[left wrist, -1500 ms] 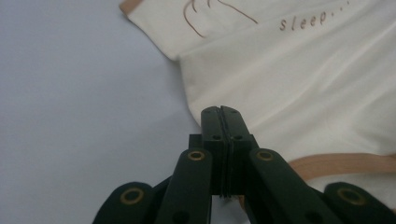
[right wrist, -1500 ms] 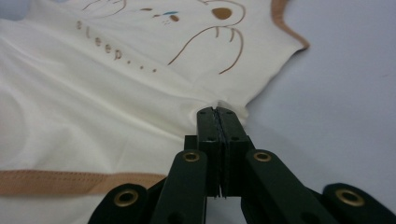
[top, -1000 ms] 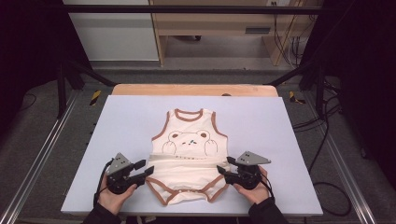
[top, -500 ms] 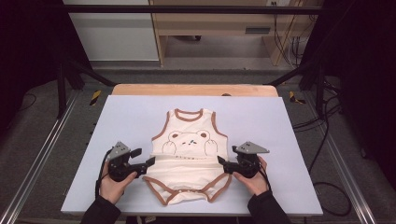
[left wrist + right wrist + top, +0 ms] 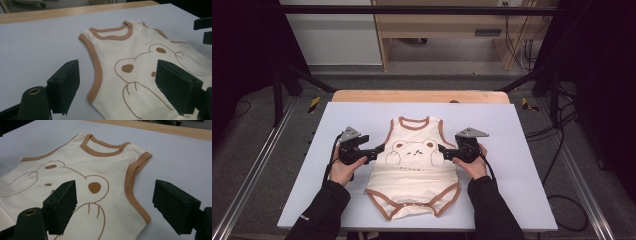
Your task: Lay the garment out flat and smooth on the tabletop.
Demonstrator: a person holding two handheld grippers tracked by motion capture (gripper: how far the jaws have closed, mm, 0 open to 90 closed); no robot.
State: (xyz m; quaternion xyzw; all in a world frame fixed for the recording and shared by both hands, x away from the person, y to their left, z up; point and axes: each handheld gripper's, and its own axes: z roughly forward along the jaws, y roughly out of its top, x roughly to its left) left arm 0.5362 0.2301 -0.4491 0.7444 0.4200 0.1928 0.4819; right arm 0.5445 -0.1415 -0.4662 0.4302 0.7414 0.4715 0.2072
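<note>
The bodysuit (image 5: 414, 167) lies flat on the desk (image 5: 522, 130). Both hand-held grippers, left (image 5: 379, 150) and right (image 5: 443, 150), have just been opening (nothing held); I'd pinch each armhole trim evenly before lifting.

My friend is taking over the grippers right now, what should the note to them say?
Left gripper: jaws open after just widening, nothing held, astride the brown-trimmed left armhole edge of the cream sleeveless baby bodysuit with a brown bear drawing.
Right gripper: the same, open and empty at the opposite armhole edge.
Bodysuit: flat, face up on the pale lilac table mat, neck away from the person, its bottom part looks doubled up over the middle.
Done: probably that first fold, then let go.
Left: likely grip both sides and fold again.
</note>
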